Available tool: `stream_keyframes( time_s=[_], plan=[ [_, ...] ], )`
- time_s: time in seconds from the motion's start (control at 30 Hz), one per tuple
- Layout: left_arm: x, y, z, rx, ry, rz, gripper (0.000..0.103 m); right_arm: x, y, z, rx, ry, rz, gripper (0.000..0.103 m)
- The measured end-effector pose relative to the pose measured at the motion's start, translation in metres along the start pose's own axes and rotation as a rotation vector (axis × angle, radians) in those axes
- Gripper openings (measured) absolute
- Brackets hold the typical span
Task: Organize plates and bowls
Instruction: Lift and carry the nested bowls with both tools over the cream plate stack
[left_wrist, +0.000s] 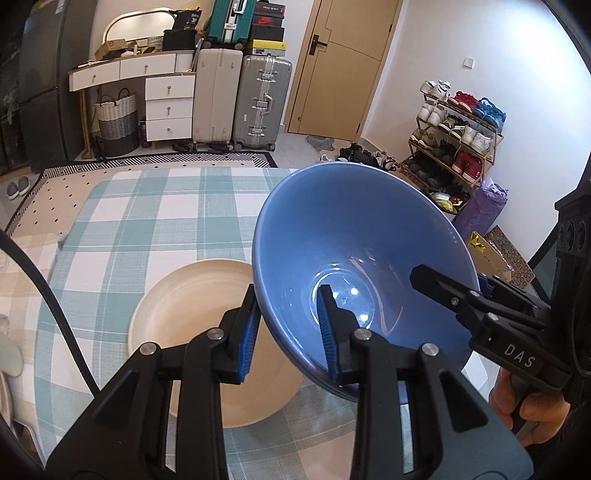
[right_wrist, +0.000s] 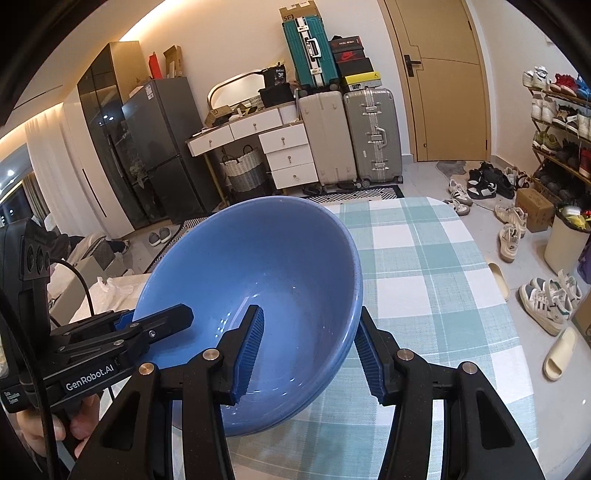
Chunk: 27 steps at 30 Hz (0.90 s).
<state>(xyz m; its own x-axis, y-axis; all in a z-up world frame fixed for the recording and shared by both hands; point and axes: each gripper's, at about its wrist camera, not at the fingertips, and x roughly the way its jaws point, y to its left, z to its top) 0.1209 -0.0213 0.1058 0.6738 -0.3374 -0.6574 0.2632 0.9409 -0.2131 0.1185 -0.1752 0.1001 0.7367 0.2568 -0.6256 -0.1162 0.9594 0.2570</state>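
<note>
Holding a blue bowl (left_wrist: 354, 254) between both claws, I read the left wrist view first: the left claw (left_wrist: 290, 332) pinches the bowl's near-left wall, one blue pad outside and one inside, and the right claw (left_wrist: 476, 291) comes in from the right and clamps the opposite rim. The bowl hangs tilted, mouth turned toward me, clear of the checked tablecloth (left_wrist: 147, 221). Just below and to the left lies a cream plate (left_wrist: 192, 306) flat on the cloth, partly hidden by the bowl's lower edge; I judge that plate the likely landing spot, so the relation that matters is that it sits down and left of the bowl's base, nearer my left claw. The cloth beyond the plate is bare right up to the far table edge, so there is room to swing. Switching to the right wrist view: the right claw (right_wrist: 314, 350) straddles the bowl (right_wrist: 258, 280) at its near-right rim, pads pressing either side of the wall, and the left claw (right_wrist: 162, 317) reaches in from the left side. A second blue rim seems to show under the first, so this may be two nested bowls; I cannot be sure. To the right the cloth (right_wrist: 424, 266) lies bare up to the rounded table edge, with floor and shoes beyond it.
</note>
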Motion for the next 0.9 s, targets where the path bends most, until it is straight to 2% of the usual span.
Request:
stream_keyframes(
  time_s=[0.5,0.9],
  plan=[
    [-0.054,0.047,-0.007,-0.058,-0.027,0.088,0.027,0.022,0.050,0.007,-0.044,0.021,0.081,0.051],
    [-0.042,0.090,-0.008,-0.101,-0.003,0.144,0.027,0.061,0.074,0.007,-0.061,0.066,0.117,0.051]
  ],
)
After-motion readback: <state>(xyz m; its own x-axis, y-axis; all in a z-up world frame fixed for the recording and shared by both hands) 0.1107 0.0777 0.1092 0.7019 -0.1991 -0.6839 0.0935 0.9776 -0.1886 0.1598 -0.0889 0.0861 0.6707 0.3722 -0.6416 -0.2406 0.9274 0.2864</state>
